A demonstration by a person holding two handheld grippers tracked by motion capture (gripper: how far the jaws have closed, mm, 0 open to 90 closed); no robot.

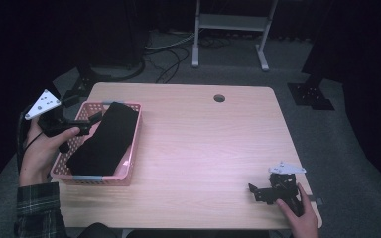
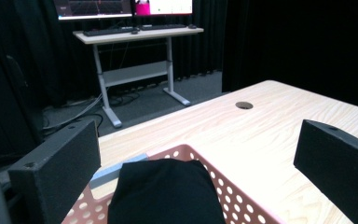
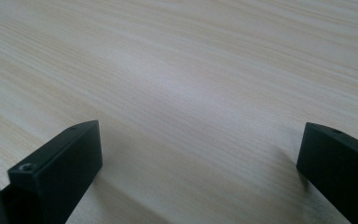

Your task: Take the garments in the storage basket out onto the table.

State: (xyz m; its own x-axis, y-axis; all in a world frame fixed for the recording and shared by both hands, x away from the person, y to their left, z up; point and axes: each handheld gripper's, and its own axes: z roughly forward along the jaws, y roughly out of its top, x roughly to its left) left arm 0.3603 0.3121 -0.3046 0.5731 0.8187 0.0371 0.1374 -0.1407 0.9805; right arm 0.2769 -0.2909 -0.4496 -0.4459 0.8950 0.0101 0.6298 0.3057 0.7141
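From my remote station I record the following, left to right. At the table's left edge my left hand (image 1: 39,151), in a plaid sleeve (image 1: 37,208), holds the left gripper (image 1: 93,123) level over the near-left rim of the pink basket (image 1: 135,141); the grey three-cornered plate (image 1: 42,104) sits on top of it; in the left gripper view its jaws stand wide apart with nothing between them, so I log it as released. The basket stands on the left part of the wooden table (image 1: 203,144); a black folded cloth (image 1: 105,141) lies inside it, running from the far-right corner toward the near-left and covering most of the floor; in the left gripper view the cloth's rounded end lies just below and between the spread jaws, not touching them. Toward the table's far edge, right of centre, there is a round cable hole (image 1: 219,98); beyond the table, on the grey floor, stands a desk frame (image 1: 230,29) with cables beside it. At the near-right corner my right hand (image 1: 300,215) holds the right gripper (image 1: 254,191) low over the table top, well apart from the basket; in the right gripper view its jaws are likewise spread wide over bare wood grain, gripping nothing.
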